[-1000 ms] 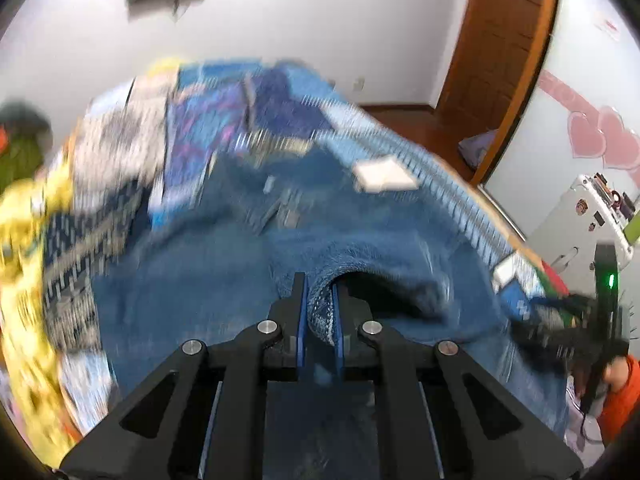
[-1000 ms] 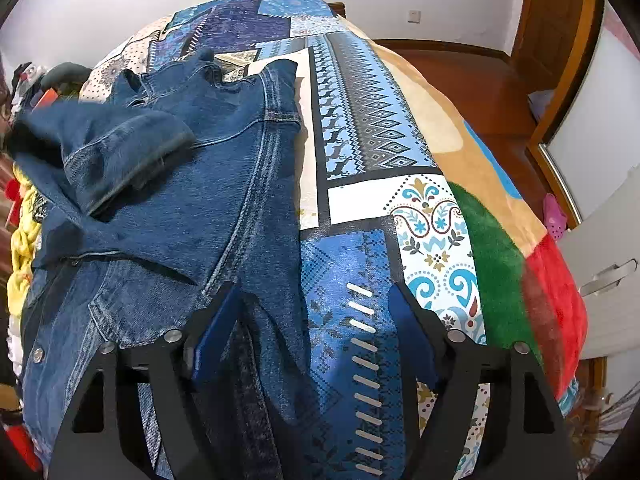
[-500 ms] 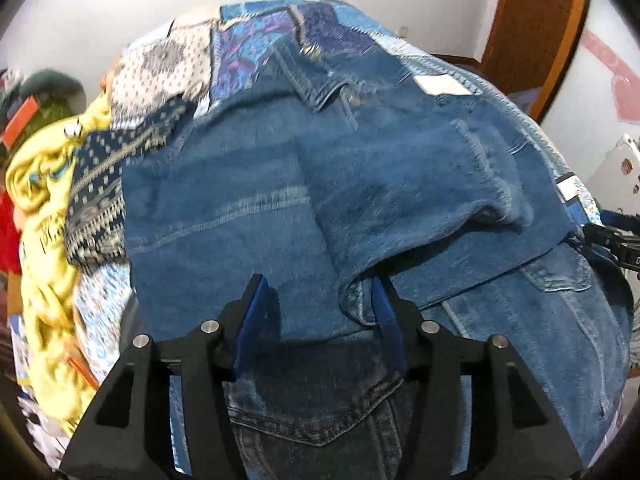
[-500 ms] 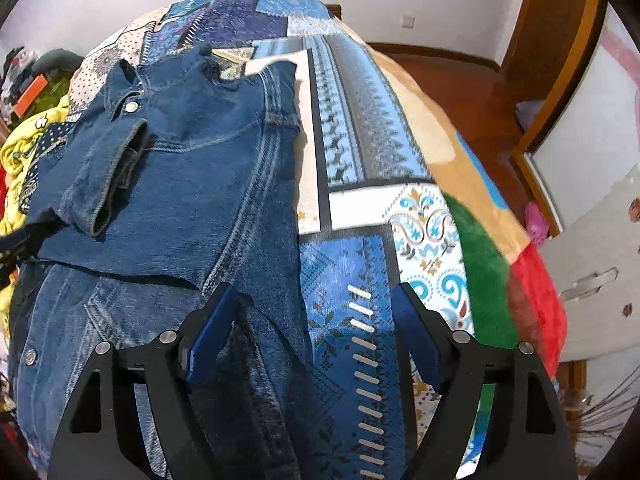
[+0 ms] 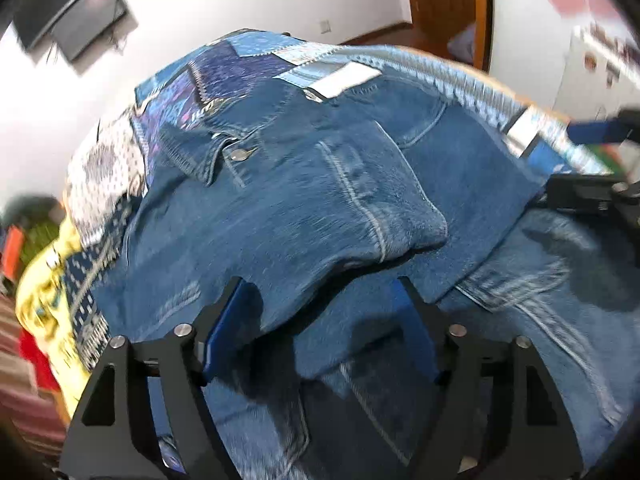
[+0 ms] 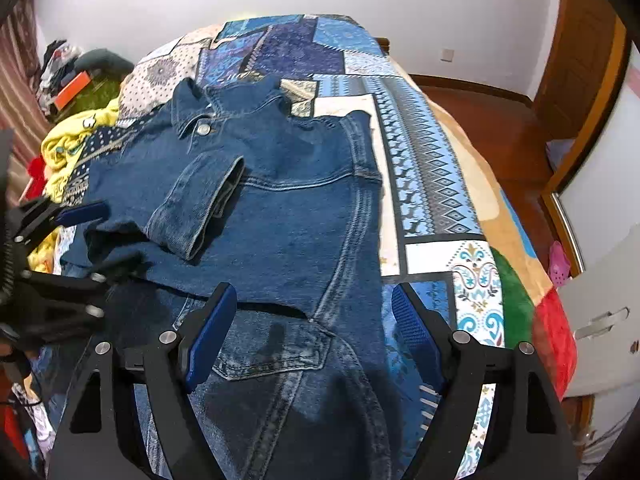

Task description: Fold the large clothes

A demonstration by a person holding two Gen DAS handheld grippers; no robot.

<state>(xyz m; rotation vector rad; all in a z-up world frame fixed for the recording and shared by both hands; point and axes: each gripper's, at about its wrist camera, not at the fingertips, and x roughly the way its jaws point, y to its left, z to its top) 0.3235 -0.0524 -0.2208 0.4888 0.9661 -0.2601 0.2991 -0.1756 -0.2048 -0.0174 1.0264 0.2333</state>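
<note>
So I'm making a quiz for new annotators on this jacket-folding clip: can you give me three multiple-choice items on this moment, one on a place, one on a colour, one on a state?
1. Where does the folded-over sleeve lie?
A. Across the jacket's front
B. Hanging off the bed
C. On the floor

2. What colour is the garment heaped beside the jacket, on its collar-button side?
A. White
B. Yellow
C. Black

3. How are the two claws?
A. Both shut on denim
B. Left shut, right open
C. Both open, holding nothing

Answers:
1. A: the sleeve rests on the chest of the denim jacket, its cuff pointing towards the collar.
2. B: the yellow garment lies on the patchwork blanket by the jacket's edge.
3. C: the left claw and right claw both show spread fingers with no cloth pinched between them.
</note>
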